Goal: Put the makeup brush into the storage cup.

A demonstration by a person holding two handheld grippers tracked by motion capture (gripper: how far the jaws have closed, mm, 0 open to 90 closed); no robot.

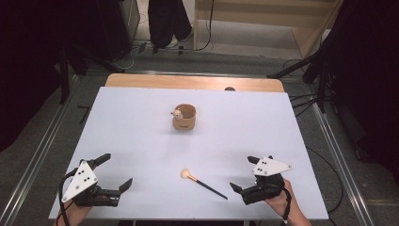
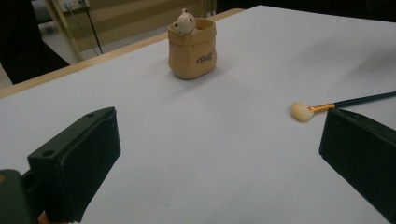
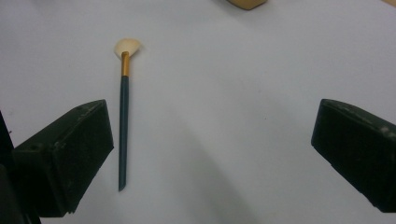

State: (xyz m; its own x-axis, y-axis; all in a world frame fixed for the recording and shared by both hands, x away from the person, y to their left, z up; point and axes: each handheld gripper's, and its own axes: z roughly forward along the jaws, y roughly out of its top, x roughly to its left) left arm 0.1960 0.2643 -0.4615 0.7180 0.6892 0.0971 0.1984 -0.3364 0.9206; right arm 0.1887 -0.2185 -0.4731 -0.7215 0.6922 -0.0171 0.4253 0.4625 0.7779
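Note:
A small tan sack-shaped pot (image 1: 184, 118) (image 2: 193, 49) with a little white animal figure (image 1: 177, 113) (image 2: 184, 21) on its rim stands at the table's middle. A makeup brush (image 1: 203, 183) (image 2: 322, 108) (image 3: 123, 116) with a cream tip, gold ferrule and dark handle lies flat near the front edge. My left gripper (image 1: 115, 171) (image 2: 219, 158) is open at the front left, empty. My right gripper (image 1: 244, 174) (image 3: 210, 154) is open at the front right, just right of the brush handle's end, not touching it.
The table has a white top (image 1: 141, 136) with a wooden strip (image 1: 188, 82) along its far edge. Metal rails (image 1: 44, 146) run down both sides on the floor. Dark stands and cables (image 1: 310, 101) sit beyond the far corners.

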